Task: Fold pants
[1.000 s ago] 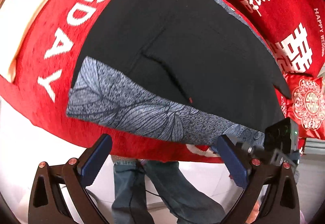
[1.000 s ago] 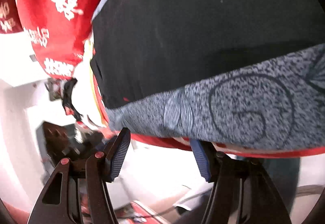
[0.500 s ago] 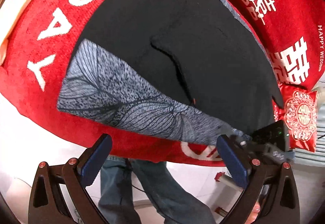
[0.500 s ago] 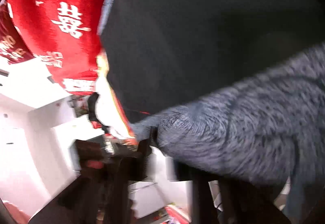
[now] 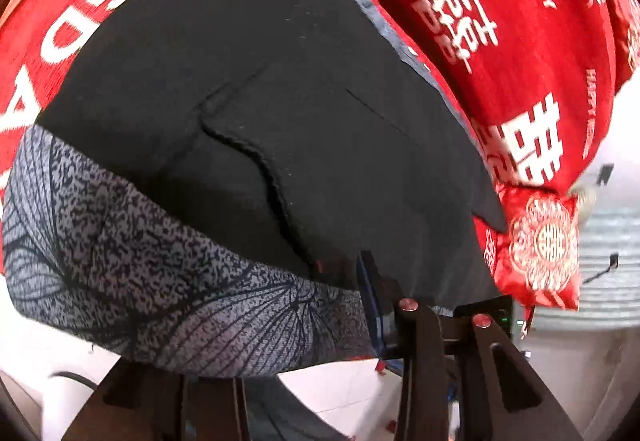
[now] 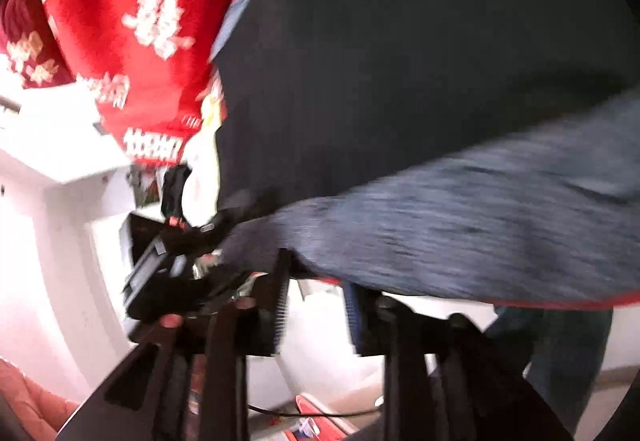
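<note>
In the left wrist view, the left gripper [image 5: 320, 325] has just pressed together on the grey patterned band [image 5: 160, 281] at the near edge of the pants [image 5: 300, 101]; 1 blue pad [image 5: 370, 301] lies flat on the cloth, while the other finger is hidden under the fabric. In the right wrist view, which is blurred, the right gripper [image 6: 316, 305] sits just under the same grey band [image 6: 480, 221]. Its jaws have just been opening again and stand partly spread; no cloth shows between its 2 fingers [image 6: 282, 301], with white floor visible in the gap.

Beyond the band, the black pants lie spread flat on a red blanket [image 5: 500, 21] printed with white letters and characters. A small red cushion [image 5: 540, 241] sits at the far right edge of the pants.
</note>
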